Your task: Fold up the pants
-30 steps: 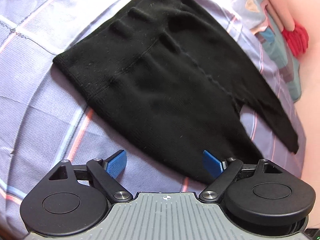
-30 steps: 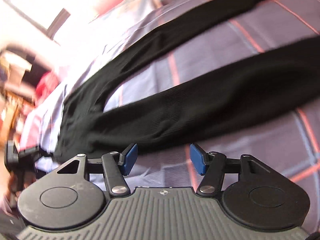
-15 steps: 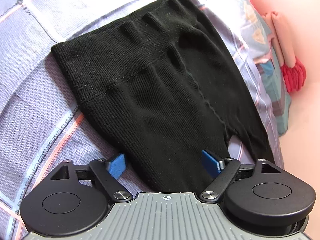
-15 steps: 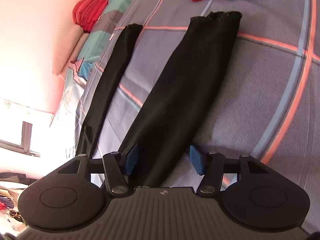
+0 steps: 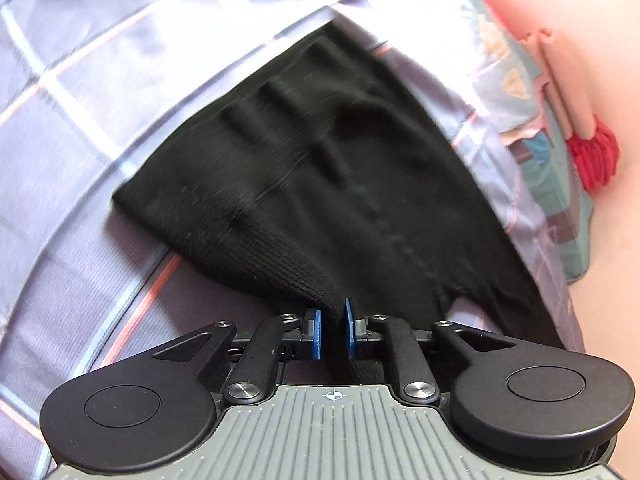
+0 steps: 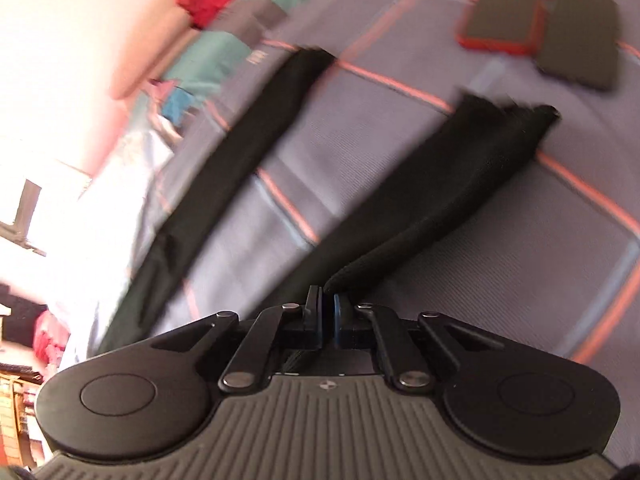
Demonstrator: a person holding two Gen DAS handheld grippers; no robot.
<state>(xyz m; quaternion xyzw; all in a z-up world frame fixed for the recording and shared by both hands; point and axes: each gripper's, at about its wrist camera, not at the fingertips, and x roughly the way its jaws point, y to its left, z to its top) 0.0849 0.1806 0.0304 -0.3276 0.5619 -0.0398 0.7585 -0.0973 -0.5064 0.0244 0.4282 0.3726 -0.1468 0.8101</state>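
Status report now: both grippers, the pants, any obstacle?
Left gripper shut on pants at the hip edge. Right gripper shut on near leg, jaws just closed. Two phones beyond the cuffs, not touching.

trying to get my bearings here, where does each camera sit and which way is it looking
Left wrist: on the left gripper, looking forward and down along its fingers at the waist end of the black pants on the checked bedsheet; its blue pads are pinched on the fabric edge.
Right wrist: on the right gripper, looking forward and down along the pant legs toward two phones; its pads are pinched on the nearer leg.
Shared: the pants, the bedsheet and a red bundle by the wall.
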